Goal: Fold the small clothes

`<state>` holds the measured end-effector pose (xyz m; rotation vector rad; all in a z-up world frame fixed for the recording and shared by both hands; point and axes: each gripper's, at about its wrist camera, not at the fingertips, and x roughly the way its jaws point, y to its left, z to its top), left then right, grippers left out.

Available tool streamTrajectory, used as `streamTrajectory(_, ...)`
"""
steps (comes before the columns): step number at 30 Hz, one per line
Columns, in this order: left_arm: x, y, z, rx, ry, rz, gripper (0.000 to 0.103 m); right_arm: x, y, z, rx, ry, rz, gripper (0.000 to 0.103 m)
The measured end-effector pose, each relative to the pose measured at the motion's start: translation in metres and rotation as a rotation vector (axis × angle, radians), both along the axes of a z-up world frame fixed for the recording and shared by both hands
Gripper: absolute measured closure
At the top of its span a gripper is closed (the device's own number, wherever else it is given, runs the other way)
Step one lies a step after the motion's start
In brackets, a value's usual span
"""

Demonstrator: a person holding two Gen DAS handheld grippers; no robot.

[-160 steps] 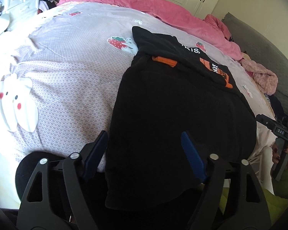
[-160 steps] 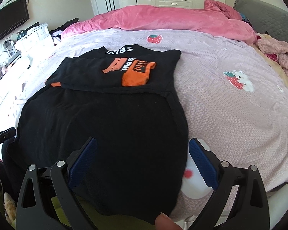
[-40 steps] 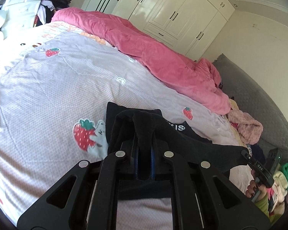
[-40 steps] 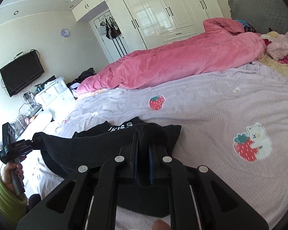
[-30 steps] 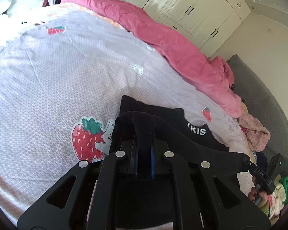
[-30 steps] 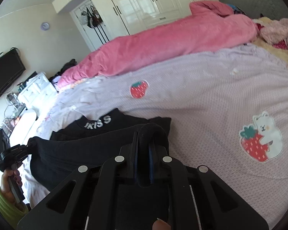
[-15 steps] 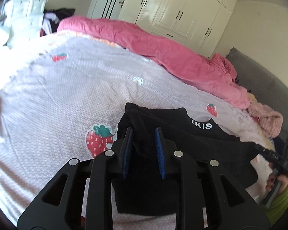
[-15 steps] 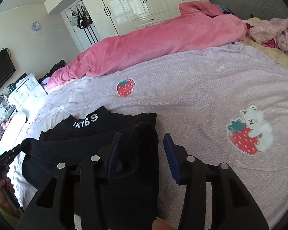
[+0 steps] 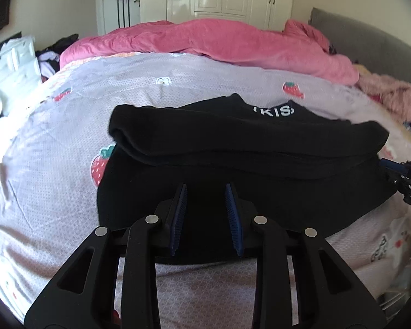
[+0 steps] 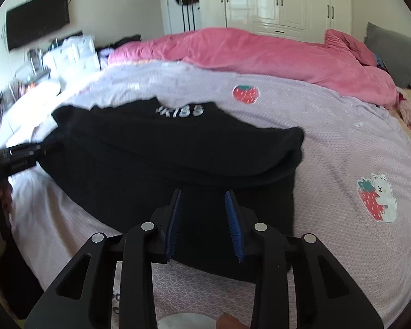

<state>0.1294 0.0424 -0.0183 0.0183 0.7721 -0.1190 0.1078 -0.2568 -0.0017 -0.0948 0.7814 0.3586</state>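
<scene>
A black garment (image 9: 246, 148) with white collar lettering lies folded in half on the lilac strawberry-print bed sheet (image 9: 54, 150); its lower edge is laid up over the top near the collar. It also shows in the right wrist view (image 10: 178, 153). My left gripper (image 9: 206, 213) is open and empty, just above the garment's near left part. My right gripper (image 10: 204, 216) is open and empty over the near right part. Each gripper shows at the edge of the other's view, the right gripper (image 9: 402, 175) and the left gripper (image 10: 22, 153).
A pink duvet (image 9: 219, 38) is bunched along the far side of the bed. A pink fluffy garment (image 9: 389, 96) lies at the far right by a grey headboard (image 9: 370, 44). White drawers (image 9: 11, 65) stand left; white wardrobes (image 10: 274, 2) line the back wall.
Both grippers carried the garment's lower edge up toward the collar, opened and let it go, then drew back toward me. The garment now lies folded in half.
</scene>
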Motion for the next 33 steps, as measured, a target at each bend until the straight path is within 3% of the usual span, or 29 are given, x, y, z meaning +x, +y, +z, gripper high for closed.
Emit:
streamTrajectory(4, 0.013, -0.006, 0.000, 0.019, 0.004, -0.012, 0.080, 0.016, 0.011, -0.015, -0.055, 0.026, -0.024, 0.072)
streamTrajectory(10, 0.040, -0.007, 0.002, 0.000, 0.017, -0.021, 0.080, 0.041, 0.018, -0.015, -0.062, 0.007, -0.027, 0.072)
streamTrajectory(17, 0.078, 0.004, 0.003, -0.078, 0.041, 0.012, 0.079, 0.073, 0.007, -0.005, -0.004, 0.010, -0.083, 0.072)
streamTrajectory(22, 0.096, 0.022, 0.015, -0.126, 0.011, 0.059, 0.072, 0.094, -0.011, -0.001, 0.035, 0.008, -0.164, 0.072)
streamTrajectory(28, 0.095, 0.053, 0.021, -0.213, -0.018, 0.129, 0.072, 0.101, -0.033, 0.004, 0.086, 0.008, -0.251, 0.072)
streamTrajectory(33, 0.078, 0.079, 0.018, -0.281, -0.027, 0.188, 0.065, 0.095, -0.048, 0.005, 0.109, 0.010, -0.293, 0.072)
